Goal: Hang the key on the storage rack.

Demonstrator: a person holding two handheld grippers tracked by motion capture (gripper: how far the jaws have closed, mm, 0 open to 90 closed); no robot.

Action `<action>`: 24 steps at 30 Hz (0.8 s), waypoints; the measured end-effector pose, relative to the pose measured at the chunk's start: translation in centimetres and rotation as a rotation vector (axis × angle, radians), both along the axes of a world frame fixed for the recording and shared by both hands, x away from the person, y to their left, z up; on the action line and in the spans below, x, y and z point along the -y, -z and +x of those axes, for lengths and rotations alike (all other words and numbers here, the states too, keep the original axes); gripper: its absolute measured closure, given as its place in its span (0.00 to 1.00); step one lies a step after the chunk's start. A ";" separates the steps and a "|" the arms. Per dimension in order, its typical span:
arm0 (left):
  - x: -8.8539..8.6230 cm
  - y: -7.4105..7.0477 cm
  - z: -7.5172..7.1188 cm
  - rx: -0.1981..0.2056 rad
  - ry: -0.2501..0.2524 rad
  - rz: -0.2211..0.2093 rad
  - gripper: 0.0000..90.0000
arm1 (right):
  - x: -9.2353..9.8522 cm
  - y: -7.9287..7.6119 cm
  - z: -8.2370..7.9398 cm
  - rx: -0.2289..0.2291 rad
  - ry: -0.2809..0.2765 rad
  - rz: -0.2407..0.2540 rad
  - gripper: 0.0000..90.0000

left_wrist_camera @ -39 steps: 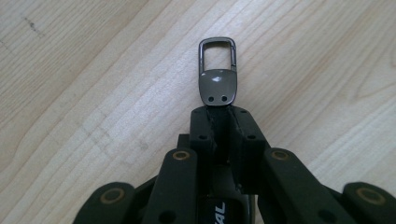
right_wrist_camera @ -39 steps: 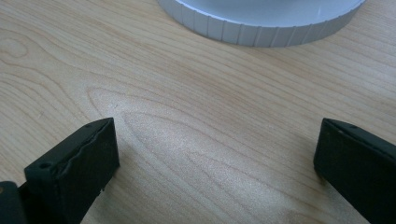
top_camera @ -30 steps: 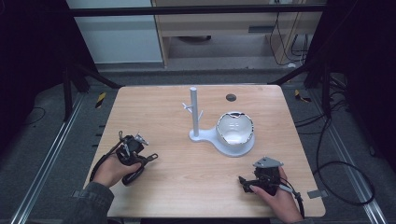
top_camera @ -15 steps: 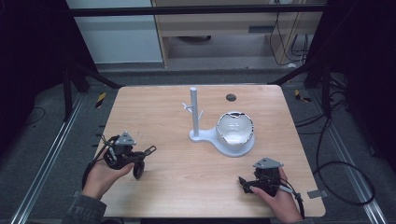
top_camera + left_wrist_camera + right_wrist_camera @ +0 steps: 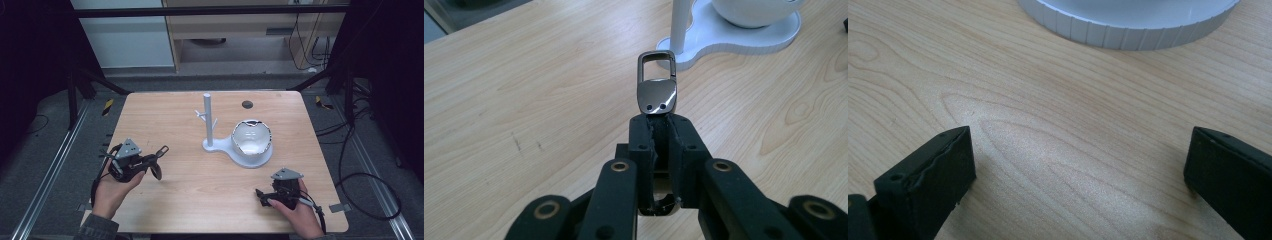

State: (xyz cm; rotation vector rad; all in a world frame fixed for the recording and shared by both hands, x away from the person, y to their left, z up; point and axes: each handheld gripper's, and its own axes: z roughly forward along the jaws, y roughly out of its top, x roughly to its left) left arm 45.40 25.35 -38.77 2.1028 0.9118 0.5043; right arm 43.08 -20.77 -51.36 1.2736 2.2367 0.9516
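Keyring clip (image 5: 656,87) was found held by its base in the closed left gripper (image 5: 659,125), raised over the wooden table (image 5: 170,115) near the white stand (image 5: 239,145). Slippage was judged possible, the grip being narrow. The right gripper (image 5: 1080,175) was found wide open, empty. Dark surroundings were noted.

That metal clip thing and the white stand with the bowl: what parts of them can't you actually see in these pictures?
- Metal clip, left gripper view: its lower end is hidden between the shut jaws of the left gripper.
- White stand, left gripper view: post top and bowl cut off by the upper edge.
- Stand base, right gripper view: cut off by the top edge.
- Bowl, high view: contents too small to tell.
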 end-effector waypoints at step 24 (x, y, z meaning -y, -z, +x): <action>3.9 -0.1 0.7 0.038 0.039 -0.040 0.91 | 0.2 0.0 0.4 0.007 0.012 -0.005 0.00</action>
